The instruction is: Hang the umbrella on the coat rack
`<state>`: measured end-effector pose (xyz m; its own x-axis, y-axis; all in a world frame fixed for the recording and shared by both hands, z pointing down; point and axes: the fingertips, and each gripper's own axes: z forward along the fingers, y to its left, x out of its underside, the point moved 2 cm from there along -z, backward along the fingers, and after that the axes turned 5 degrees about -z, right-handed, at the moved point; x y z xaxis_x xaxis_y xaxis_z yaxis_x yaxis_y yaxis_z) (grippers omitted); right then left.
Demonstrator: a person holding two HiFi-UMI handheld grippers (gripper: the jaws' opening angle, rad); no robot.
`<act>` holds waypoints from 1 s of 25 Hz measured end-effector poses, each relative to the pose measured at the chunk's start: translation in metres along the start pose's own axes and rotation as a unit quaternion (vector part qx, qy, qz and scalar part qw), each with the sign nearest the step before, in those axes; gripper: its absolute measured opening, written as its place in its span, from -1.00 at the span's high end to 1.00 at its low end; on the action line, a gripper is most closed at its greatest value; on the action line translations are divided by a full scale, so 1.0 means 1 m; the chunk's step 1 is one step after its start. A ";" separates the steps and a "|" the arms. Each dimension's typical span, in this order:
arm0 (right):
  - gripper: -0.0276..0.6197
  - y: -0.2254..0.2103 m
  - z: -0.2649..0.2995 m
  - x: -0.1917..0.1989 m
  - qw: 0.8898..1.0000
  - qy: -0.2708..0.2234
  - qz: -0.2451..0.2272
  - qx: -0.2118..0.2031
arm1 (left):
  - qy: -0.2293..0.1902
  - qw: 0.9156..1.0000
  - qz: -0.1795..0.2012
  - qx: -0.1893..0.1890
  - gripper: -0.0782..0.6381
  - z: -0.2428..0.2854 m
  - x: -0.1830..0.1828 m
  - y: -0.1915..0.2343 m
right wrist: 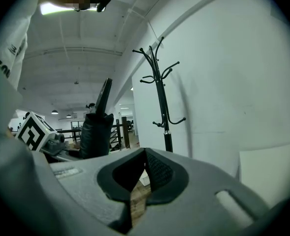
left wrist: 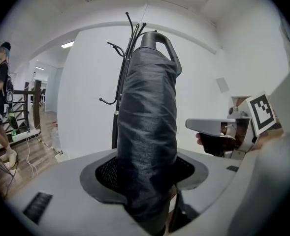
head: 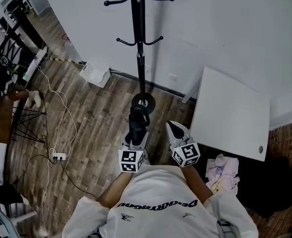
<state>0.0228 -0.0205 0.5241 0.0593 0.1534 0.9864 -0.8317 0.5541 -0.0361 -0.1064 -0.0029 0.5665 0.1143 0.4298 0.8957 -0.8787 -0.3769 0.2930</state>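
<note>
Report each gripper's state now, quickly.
Left gripper: jaws closed on the folded black fabric umbrella.
Right gripper: jaws closed, holding nothing.

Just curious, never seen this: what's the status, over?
Left gripper clamped on umbrella. Right gripper shut, empty. Coat rack ahead, nothing in between.

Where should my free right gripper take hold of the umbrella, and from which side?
Probably the umbrella's folded body just under its loop handle, coming in from its right, where the right gripper sits. The left gripper clamps the lower body and holds it upright, so the upper stretch is bare, and the loop must stay free for a coat rack hook.
</note>
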 end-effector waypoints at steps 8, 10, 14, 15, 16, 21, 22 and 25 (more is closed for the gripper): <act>0.92 -0.011 0.056 -0.008 1.000 -0.001 -0.006 0.007 | 0.005 1.000 -0.003 0.001 0.07 0.043 -0.021 0.047; 0.92 -0.016 0.066 -0.008 1.000 0.000 -0.007 0.008 | 0.006 1.000 0.000 0.000 0.07 0.053 -0.024 0.052; 0.92 -0.031 0.083 -0.012 1.000 -0.002 -0.010 0.001 | 0.009 1.000 -0.001 -0.004 0.07 0.071 -0.031 0.055; 0.92 -0.036 0.088 -0.012 1.000 -0.001 -0.012 -0.002 | 0.008 1.000 -0.002 -0.005 0.07 0.078 -0.033 0.056; 0.92 -0.040 0.093 -0.011 1.000 0.001 -0.013 -0.006 | 0.009 1.000 -0.002 -0.007 0.07 0.084 -0.035 0.057; 0.92 -0.056 0.107 -0.018 1.000 0.002 -0.017 -0.020 | 0.009 1.000 -0.003 -0.016 0.07 0.107 -0.044 0.057; 0.92 -0.060 0.110 -0.019 1.000 0.000 -0.016 -0.020 | 0.010 1.000 -0.002 -0.018 0.07 0.113 -0.047 0.058; 0.92 -0.071 0.116 -0.018 1.000 -0.001 -0.014 -0.022 | 0.007 1.000 -0.005 -0.023 0.07 0.131 -0.056 0.061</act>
<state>0.0169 -0.1576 0.5272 0.0816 0.1358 0.9874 -0.8046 0.5937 -0.0152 -0.1060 -0.1576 0.5780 0.1165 0.4456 0.8876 -0.8982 -0.3342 0.2856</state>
